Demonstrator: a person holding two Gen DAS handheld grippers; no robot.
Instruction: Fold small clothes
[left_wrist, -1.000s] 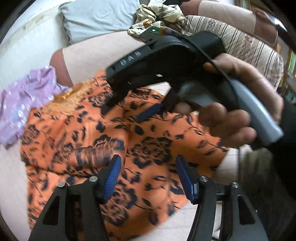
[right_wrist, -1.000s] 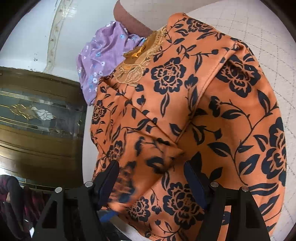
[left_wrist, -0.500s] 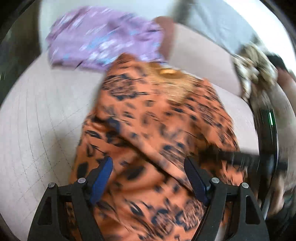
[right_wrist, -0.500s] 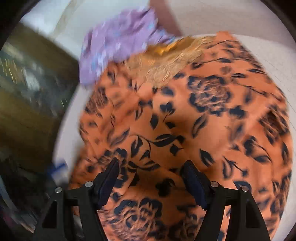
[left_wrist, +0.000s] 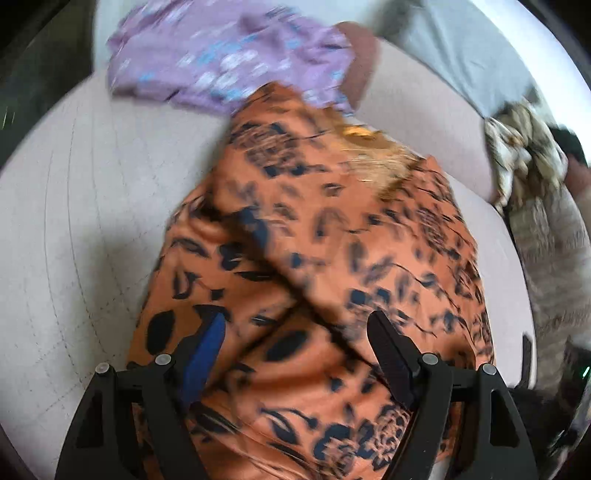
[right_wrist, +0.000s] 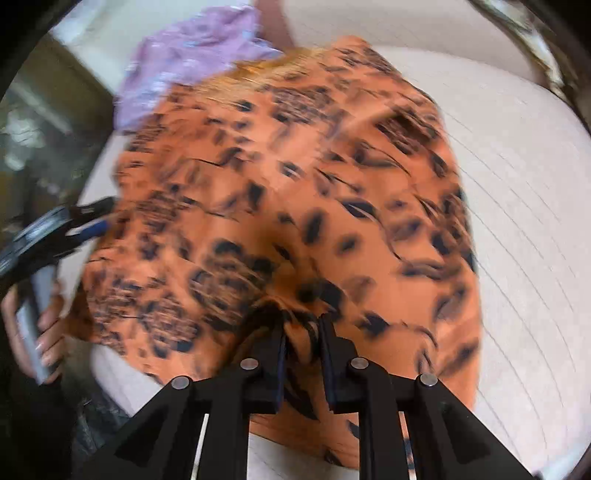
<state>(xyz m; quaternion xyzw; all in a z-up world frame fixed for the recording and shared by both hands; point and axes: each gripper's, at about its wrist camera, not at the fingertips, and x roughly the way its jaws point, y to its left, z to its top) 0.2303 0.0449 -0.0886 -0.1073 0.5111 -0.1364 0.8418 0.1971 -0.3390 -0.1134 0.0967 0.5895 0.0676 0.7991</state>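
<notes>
Two grippers over orange floral garment (right_wrist: 295, 192) spread on pale quilted bed (right_wrist: 524, 236). Right gripper (right_wrist: 301, 332) jaws closing, bunched hem between them. Left gripper (left_wrist: 295, 339) jaws wide apart above cloth. Purple garment (left_wrist: 229, 55) beyond.

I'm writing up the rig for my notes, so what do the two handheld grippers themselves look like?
Both are matte black plastic. Each has two angular finger arms with triangular cut-outs and silver pivot rivets, and flat blue pads line the inner faces. That goes for the left gripper and the right gripper. From the right wrist view, the left gripper has a grey handle, held by a bare hand.
</notes>
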